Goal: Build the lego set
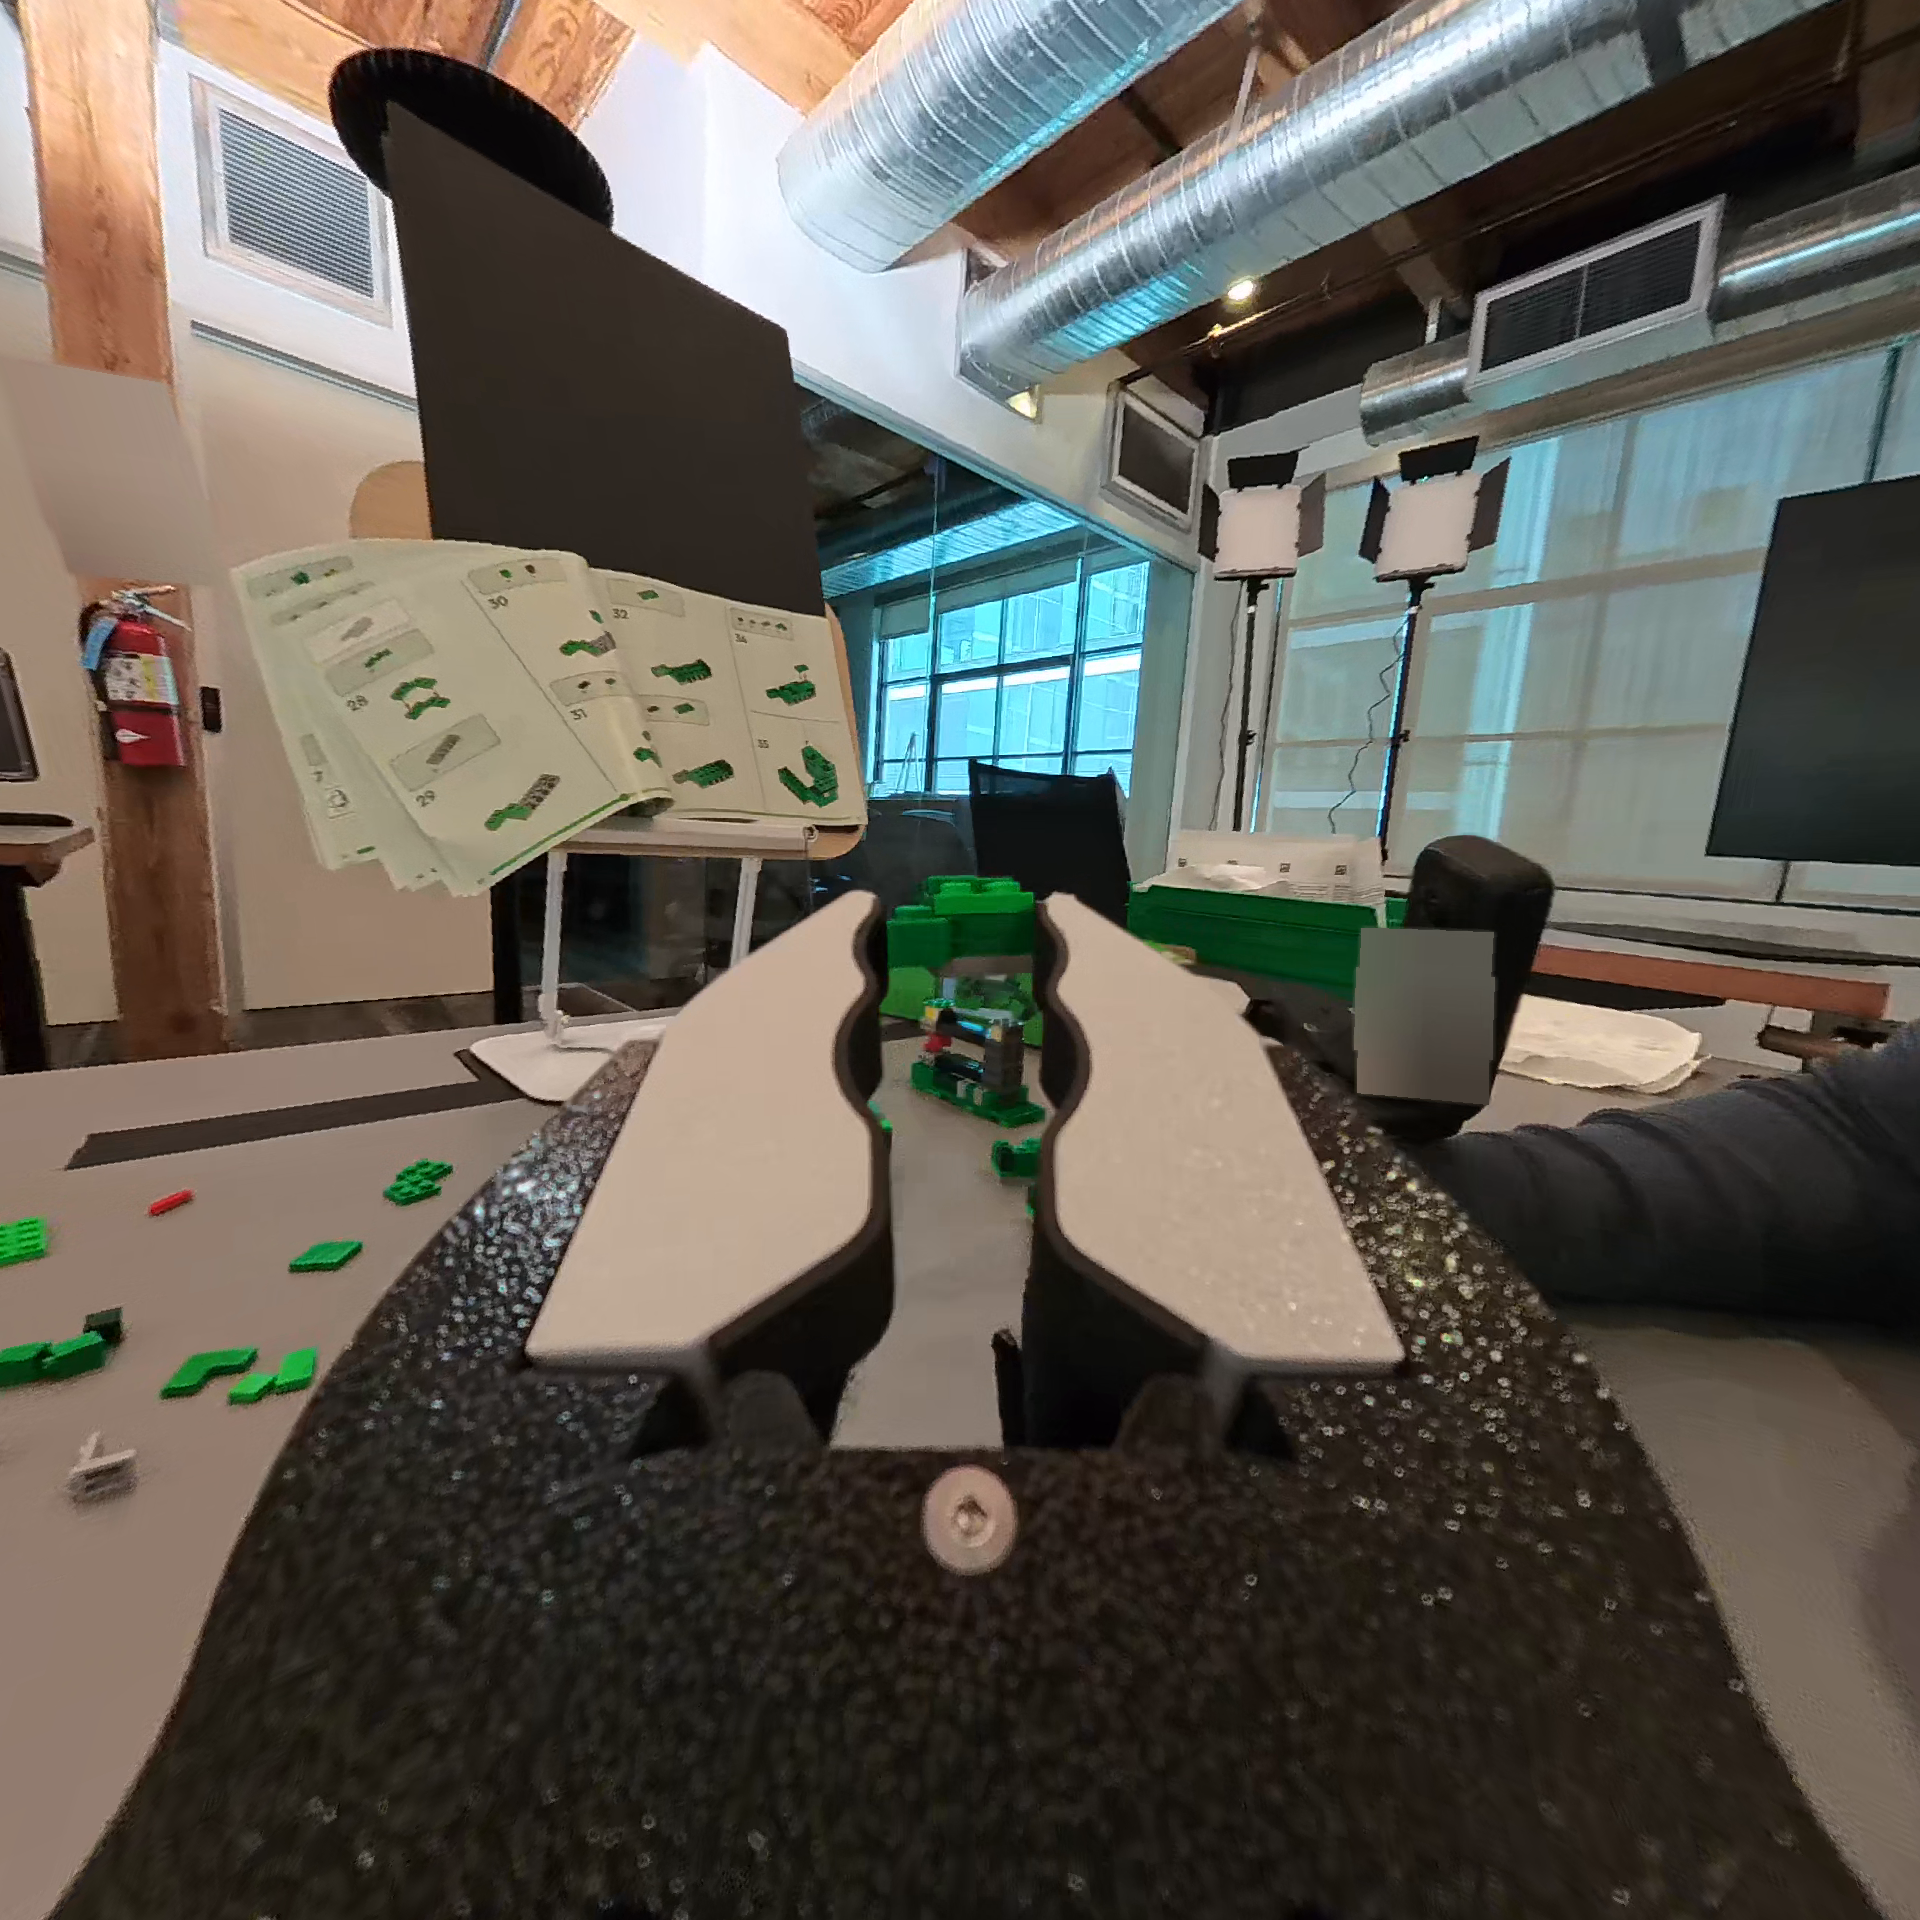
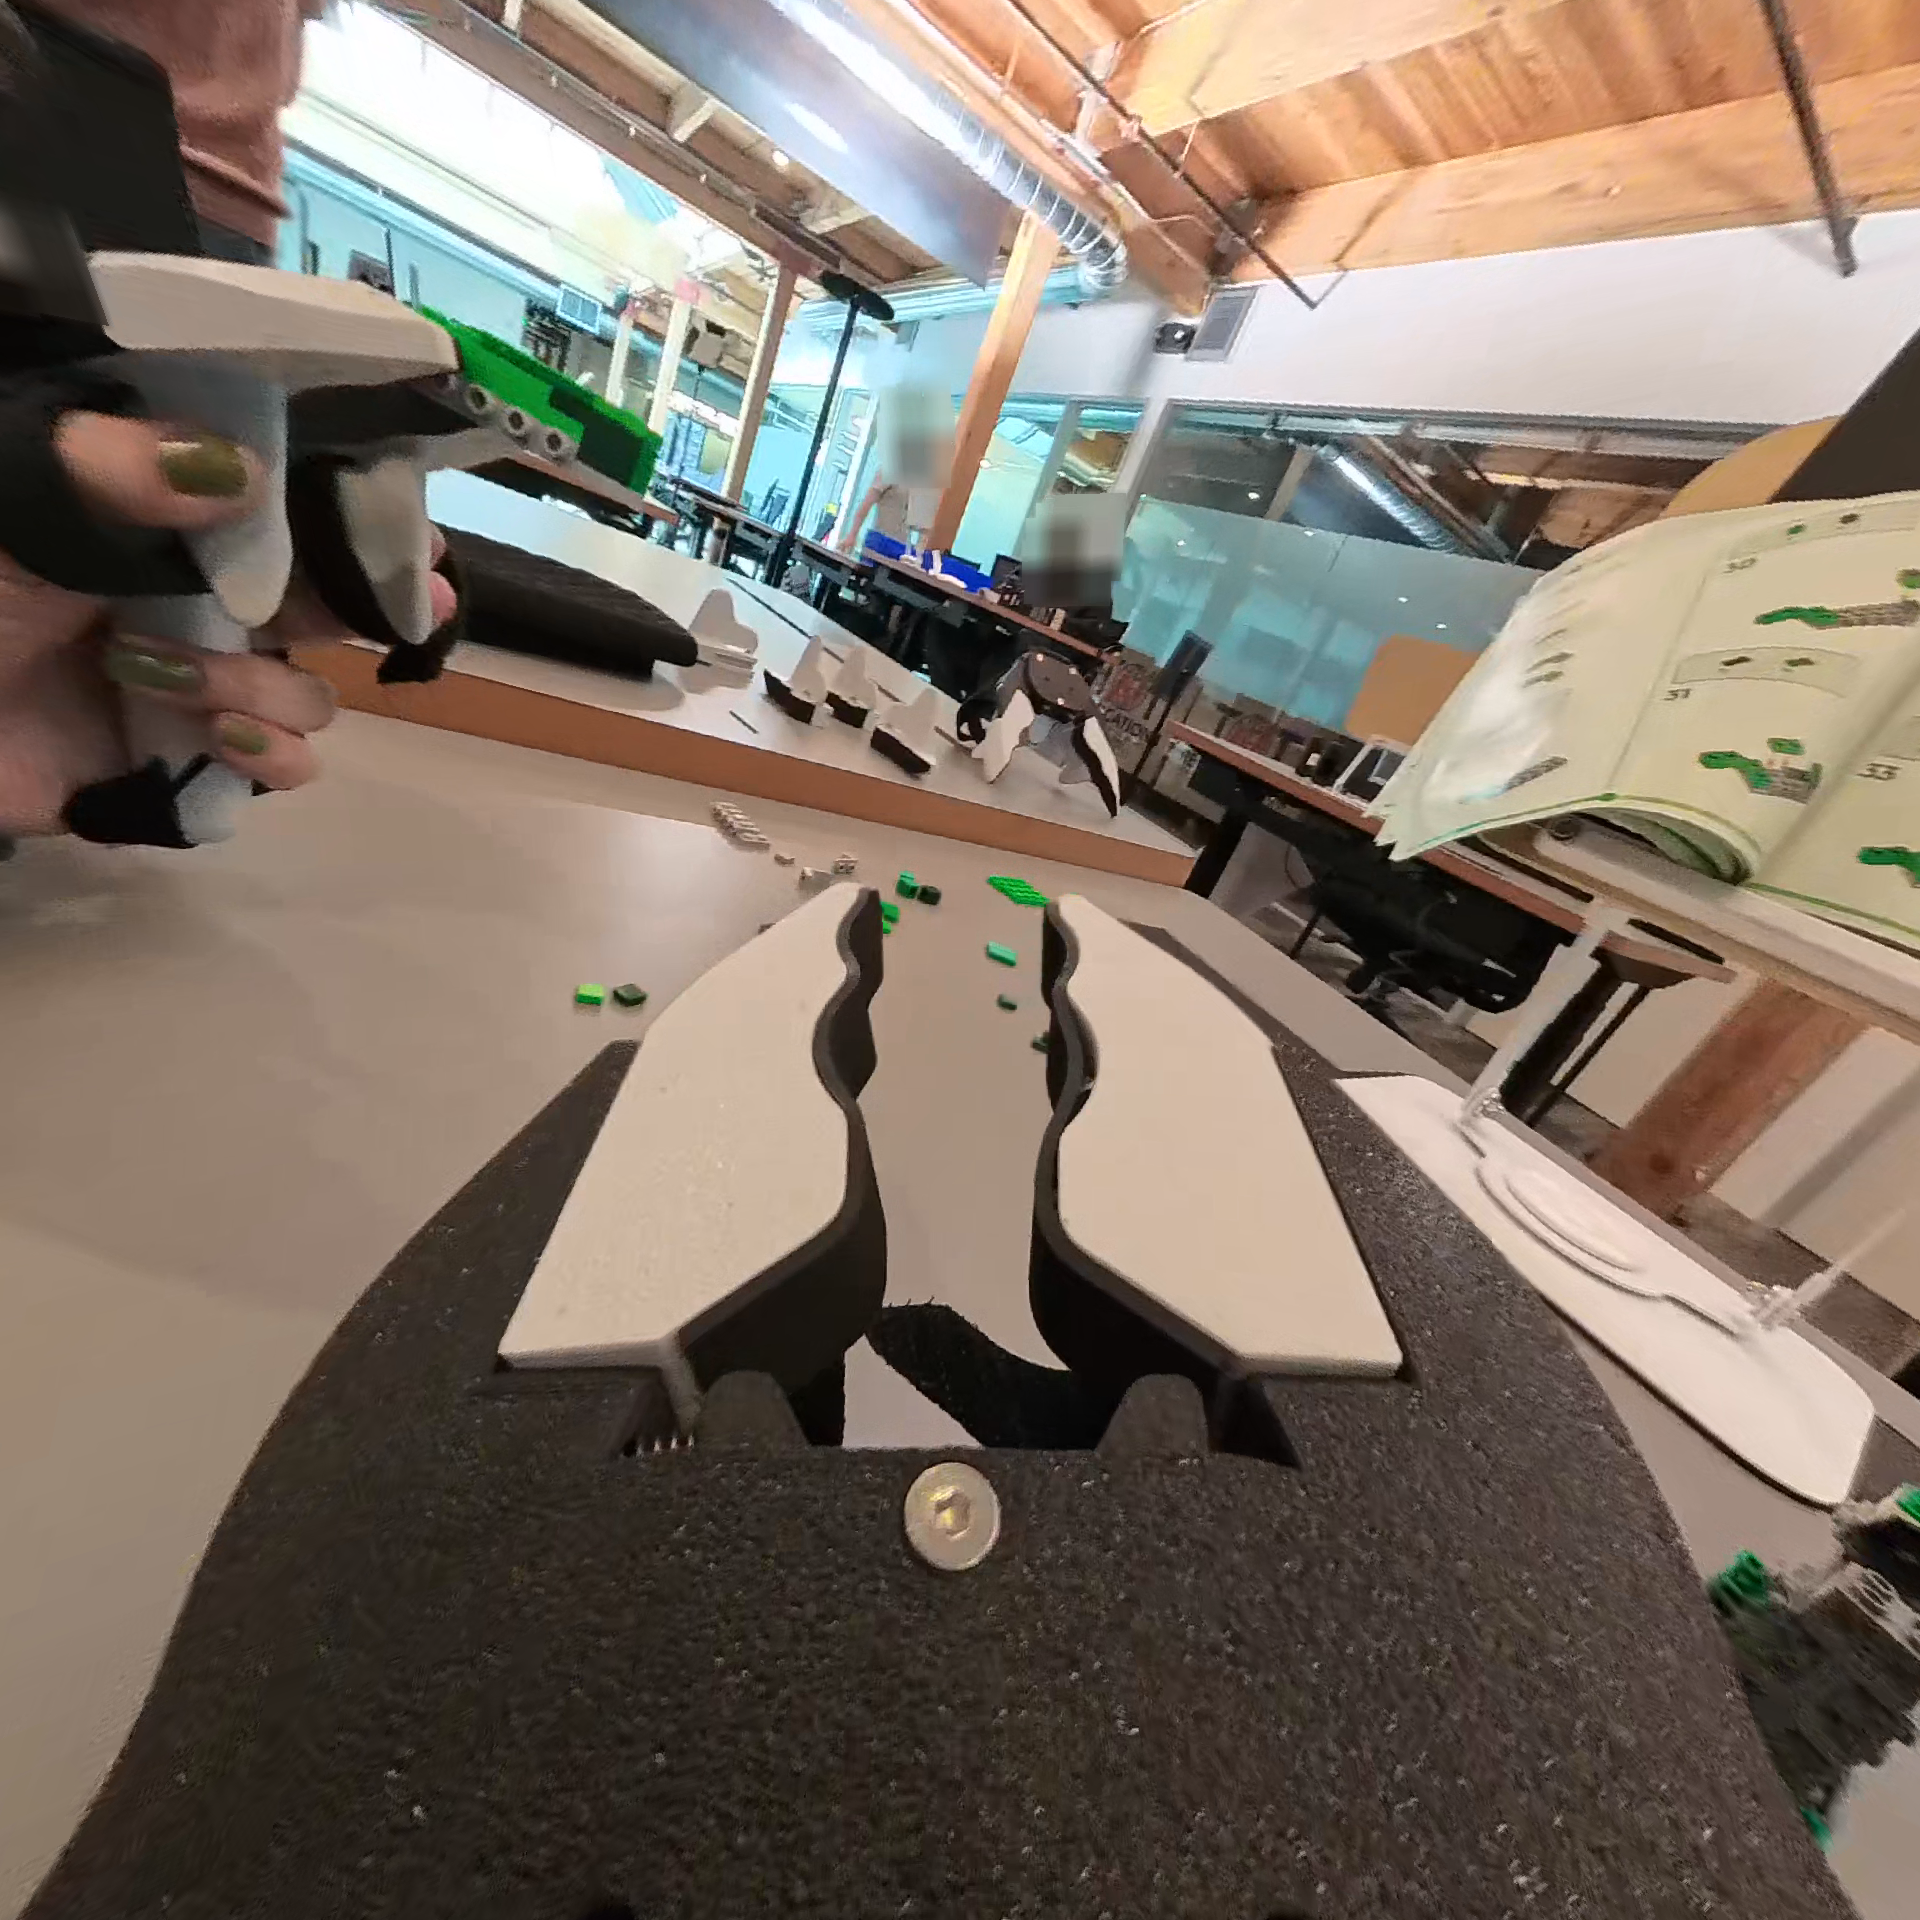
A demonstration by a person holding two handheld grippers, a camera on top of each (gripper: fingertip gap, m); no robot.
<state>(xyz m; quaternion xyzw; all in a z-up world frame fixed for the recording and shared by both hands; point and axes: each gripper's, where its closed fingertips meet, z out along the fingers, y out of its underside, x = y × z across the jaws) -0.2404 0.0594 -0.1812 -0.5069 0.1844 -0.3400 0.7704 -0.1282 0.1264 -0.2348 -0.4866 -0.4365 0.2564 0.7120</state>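
The left gripper [image 1: 961, 904] and the right gripper [image 2: 961, 909] both have their jaws spread and hold nothing. The green lego model [image 1: 971, 997] stands on the desk [image 1: 260, 1507], ahead of the left gripper. Loose green pieces [image 1: 322, 1257] lie near the desk's left edge.

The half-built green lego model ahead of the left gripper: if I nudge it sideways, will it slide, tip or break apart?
The lego model looks taller than its base plate, so a high push may tip it. Its open middle section, on thin supports, seems likely to separate first. A low push would probably slide it, since the grey table looks smooth.
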